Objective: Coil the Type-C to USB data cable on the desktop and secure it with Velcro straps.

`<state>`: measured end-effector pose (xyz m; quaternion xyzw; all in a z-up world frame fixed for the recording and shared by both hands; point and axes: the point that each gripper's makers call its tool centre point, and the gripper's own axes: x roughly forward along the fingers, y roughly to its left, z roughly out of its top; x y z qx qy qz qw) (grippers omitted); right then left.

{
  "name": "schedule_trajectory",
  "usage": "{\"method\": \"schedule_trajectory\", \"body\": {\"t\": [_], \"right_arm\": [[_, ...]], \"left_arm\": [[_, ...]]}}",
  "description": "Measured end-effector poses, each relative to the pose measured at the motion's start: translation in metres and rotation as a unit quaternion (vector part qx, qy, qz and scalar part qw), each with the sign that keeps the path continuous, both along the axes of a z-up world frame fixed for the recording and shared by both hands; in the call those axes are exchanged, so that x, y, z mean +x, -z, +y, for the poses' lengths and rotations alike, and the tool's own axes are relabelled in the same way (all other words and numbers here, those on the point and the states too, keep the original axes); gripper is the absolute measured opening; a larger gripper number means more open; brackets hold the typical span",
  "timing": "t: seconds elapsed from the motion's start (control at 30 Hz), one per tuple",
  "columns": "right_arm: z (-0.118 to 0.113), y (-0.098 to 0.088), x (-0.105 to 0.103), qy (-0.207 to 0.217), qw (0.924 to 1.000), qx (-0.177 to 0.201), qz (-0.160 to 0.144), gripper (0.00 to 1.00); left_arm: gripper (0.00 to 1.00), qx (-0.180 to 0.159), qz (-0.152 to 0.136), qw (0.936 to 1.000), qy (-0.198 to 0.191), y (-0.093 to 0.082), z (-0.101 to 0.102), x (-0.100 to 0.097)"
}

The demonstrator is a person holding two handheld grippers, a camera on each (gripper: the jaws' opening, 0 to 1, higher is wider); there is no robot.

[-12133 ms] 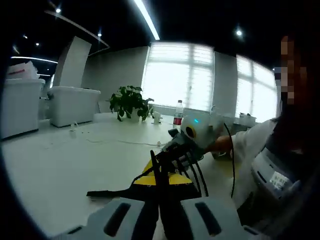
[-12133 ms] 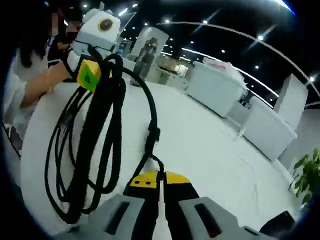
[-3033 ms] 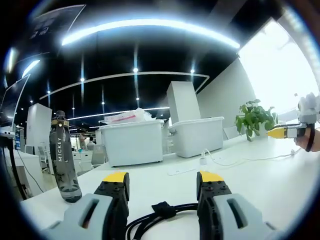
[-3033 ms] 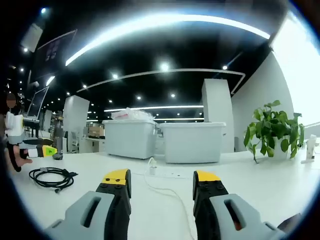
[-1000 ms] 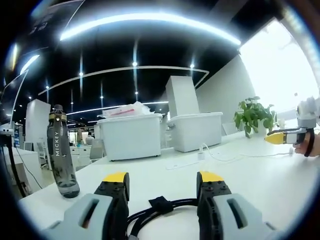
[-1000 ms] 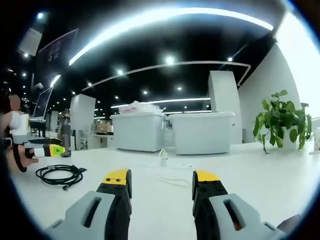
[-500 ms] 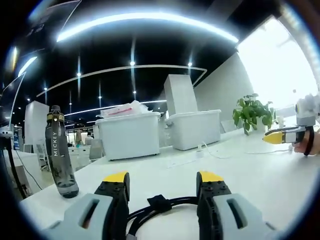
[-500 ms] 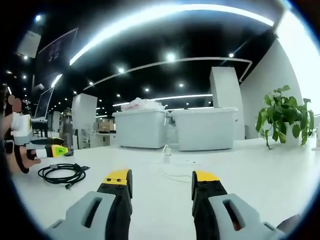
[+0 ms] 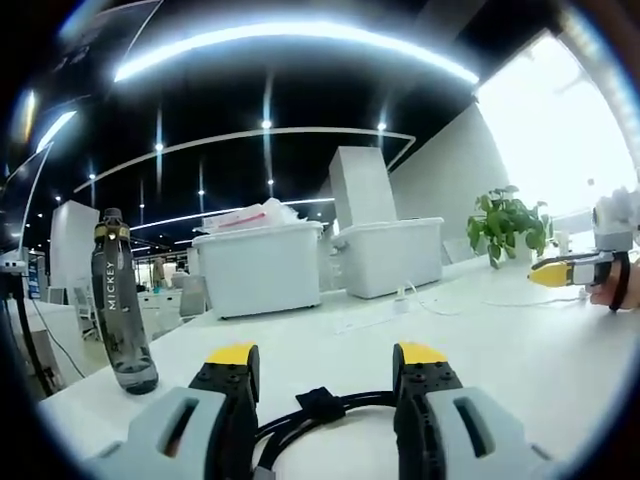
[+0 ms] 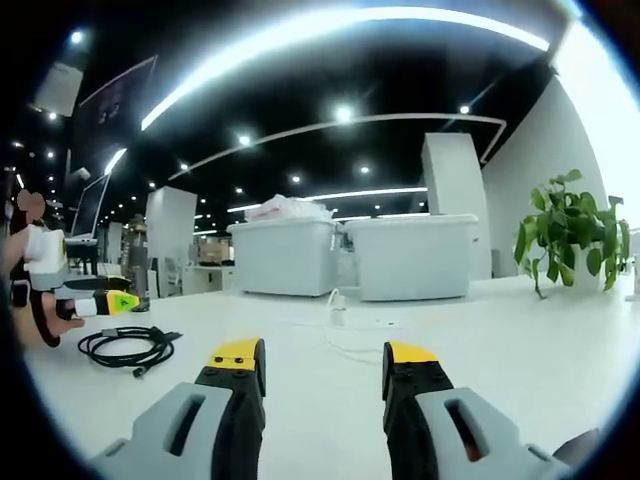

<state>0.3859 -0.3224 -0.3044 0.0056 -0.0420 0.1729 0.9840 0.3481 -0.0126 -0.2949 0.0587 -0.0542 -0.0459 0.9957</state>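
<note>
The black data cable [image 9: 318, 413] lies coiled on the white desktop [image 9: 520, 350], a black Velcro strap wrapped round it, between the yellow-tipped jaws of my open left gripper [image 9: 326, 356]. In the right gripper view the same coil [image 10: 123, 347] rests at the left, just under the left gripper [image 10: 110, 301] held by a hand. My right gripper [image 10: 321, 353] is open over bare desk with nothing between its jaws. The right gripper [image 9: 553, 272] also appears far right in the left gripper view.
A dark water bottle [image 9: 117, 303] stands at the left. Two white bins [image 9: 262, 271] sit at the back, with a white charger and cord [image 9: 402, 300] in front. A potted plant [image 9: 508, 223] is at the right. The plant [image 10: 572, 232] and white cord [image 10: 338, 327] lie ahead.
In the last second nothing has moved but a slight camera drift. Twelve seconds ago both grippers were shut on the cable, held up; it now lies coiled on the desk and both are open.
</note>
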Motion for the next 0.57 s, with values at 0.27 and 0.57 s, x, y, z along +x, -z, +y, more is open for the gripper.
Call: {"method": "schedule_trajectory", "body": {"t": [0.27, 0.57], "right_arm": [[-0.0062, -0.0036, 0.0005, 0.010, 0.9999, 0.005, -0.006, 0.46], [0.0007, -0.0003, -0.0009, -0.002, 1.0000, -0.001, -0.002, 0.46]], "left_arm": [[0.54, -0.001, 0.001, 1.0000, -0.004, -0.0003, 0.0030, 0.0008], [0.54, 0.002, 0.002, 1.0000, 0.000, 0.0009, -0.0005, 0.0005]]}}
